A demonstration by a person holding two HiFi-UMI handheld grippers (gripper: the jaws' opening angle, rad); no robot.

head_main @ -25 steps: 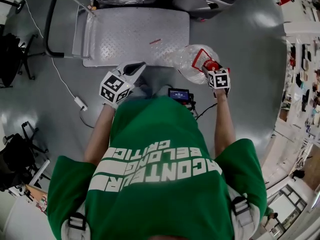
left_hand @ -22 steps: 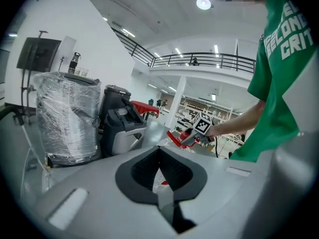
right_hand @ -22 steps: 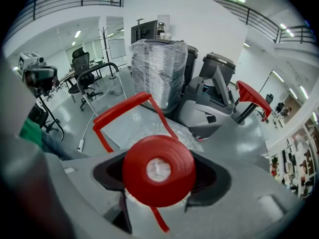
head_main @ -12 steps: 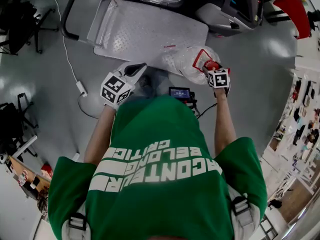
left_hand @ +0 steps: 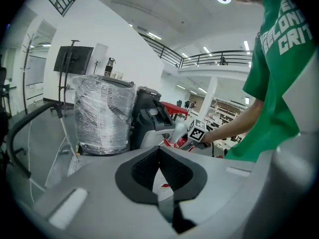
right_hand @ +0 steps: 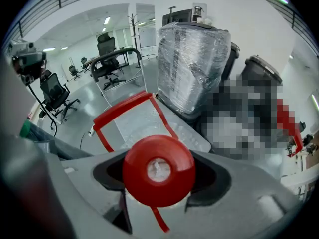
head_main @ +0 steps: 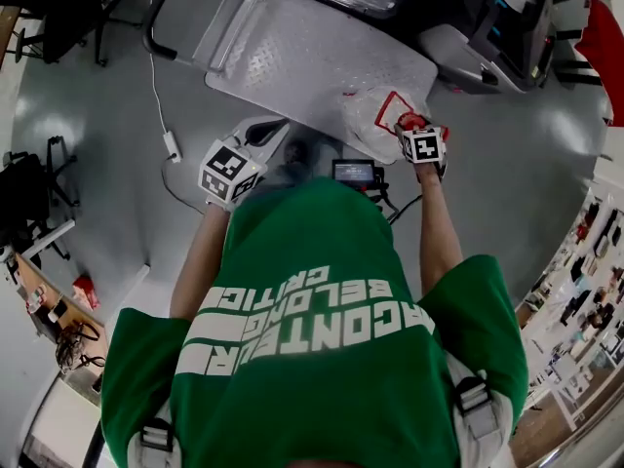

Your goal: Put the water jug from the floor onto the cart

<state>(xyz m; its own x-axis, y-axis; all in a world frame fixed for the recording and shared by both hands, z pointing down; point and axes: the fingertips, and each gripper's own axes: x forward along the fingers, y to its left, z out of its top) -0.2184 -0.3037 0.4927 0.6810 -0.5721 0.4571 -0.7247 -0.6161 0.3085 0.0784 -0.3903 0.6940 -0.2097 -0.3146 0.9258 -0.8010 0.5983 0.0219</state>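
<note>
Right hand-held gripper [head_main: 414, 131] pinches water jug [head_main: 370, 115] by its neck, over cart [head_main: 302, 61] edge at 12 o'clock, likely for set-down; left hand-held gripper [head_main: 261, 136] pressed together, empty.

Red cap [right_hand: 158, 170] hides water jug's [head_main: 373, 113] neck (cart's [head_main: 322, 61] far end cropped).

- The water jug [head_main: 375, 115]: clear, its red cap [right_hand: 158, 169] between the right gripper [head_main: 417, 136]'s jaws, red handle [right_hand: 122, 106] just beyond them.
- The cart [head_main: 302, 57], past the jaws: grey, diamond tread.
- The left gripper [left_hand: 159, 156]: grey, black jaw pads [left_hand: 144, 171].
</note>
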